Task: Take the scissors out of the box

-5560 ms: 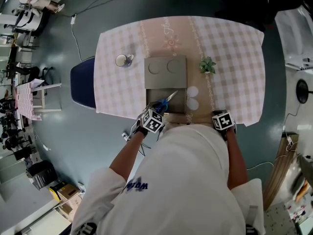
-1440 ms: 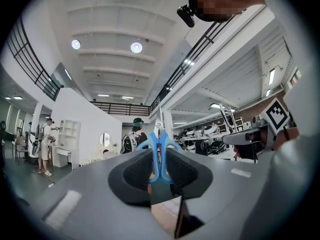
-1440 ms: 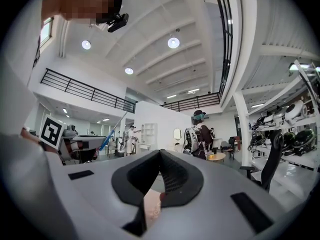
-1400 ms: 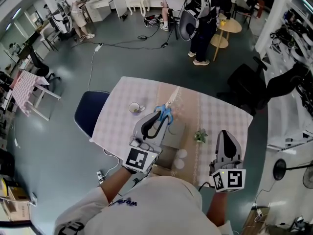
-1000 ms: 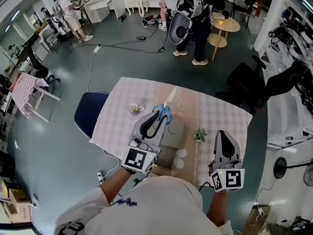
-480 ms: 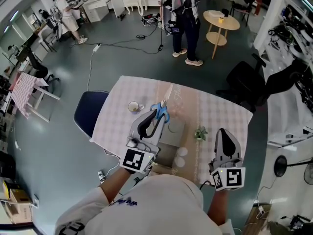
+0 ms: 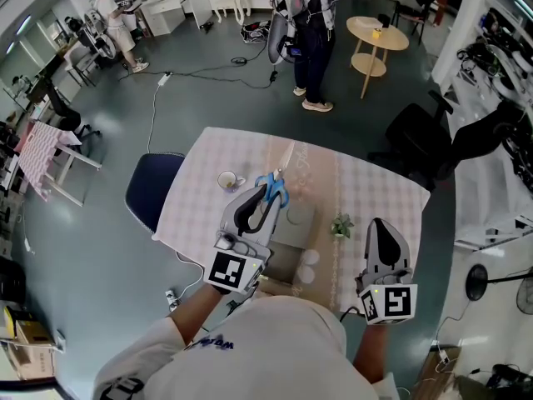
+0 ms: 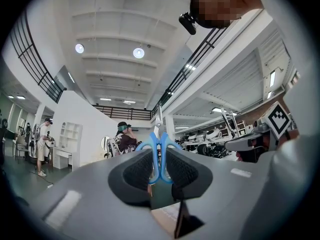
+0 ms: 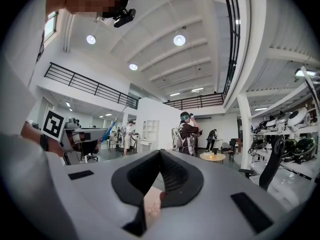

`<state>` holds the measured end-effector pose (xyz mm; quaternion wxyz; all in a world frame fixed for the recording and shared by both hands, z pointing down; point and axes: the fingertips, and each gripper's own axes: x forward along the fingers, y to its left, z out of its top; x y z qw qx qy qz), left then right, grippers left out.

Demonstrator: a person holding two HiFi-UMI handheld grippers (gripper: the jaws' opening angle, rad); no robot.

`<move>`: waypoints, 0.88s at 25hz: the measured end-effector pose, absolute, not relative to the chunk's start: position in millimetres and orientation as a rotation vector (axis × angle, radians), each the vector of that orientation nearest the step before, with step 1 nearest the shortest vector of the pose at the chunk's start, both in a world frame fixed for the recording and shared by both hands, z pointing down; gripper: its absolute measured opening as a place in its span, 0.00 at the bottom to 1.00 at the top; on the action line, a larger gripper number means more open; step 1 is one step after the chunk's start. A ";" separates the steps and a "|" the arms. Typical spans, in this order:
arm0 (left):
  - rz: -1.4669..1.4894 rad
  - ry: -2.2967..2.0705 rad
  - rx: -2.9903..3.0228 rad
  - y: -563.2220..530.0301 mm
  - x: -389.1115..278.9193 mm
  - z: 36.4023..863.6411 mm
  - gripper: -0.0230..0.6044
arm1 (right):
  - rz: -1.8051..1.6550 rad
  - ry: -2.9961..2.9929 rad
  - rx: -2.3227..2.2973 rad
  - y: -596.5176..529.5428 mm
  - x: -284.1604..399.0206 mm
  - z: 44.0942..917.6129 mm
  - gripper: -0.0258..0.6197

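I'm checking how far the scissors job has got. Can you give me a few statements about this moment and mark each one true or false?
1. The left gripper is shut on the blue-handled scissors. True.
2. The right gripper is open with a cup between its jaws. False: its jaws are together and nothing is between them.
3. A small green plant stands on the checked table. True.
4. The scissors lie inside the box. False: they are out of it, held up above the table.
5. The chair beside the table is red. False: it is dark blue.
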<state>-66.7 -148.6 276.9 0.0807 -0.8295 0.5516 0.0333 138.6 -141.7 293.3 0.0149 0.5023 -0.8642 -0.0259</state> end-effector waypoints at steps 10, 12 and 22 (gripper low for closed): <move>0.120 1.641 -2.488 -147.6 -64.3 273.7 0.18 | -0.085 -2.685 1.562 -139.5 139.5 292.4 0.04; 0.139 1.645 -2.489 -147.7 -63.6 272.0 0.18 | -0.085 -2.684 1.561 -139.1 139.5 292.8 0.04; 0.092 1.640 -2.492 -147.4 -64.3 277.0 0.18 | -0.085 -2.680 1.564 -138.1 138.4 293.3 0.04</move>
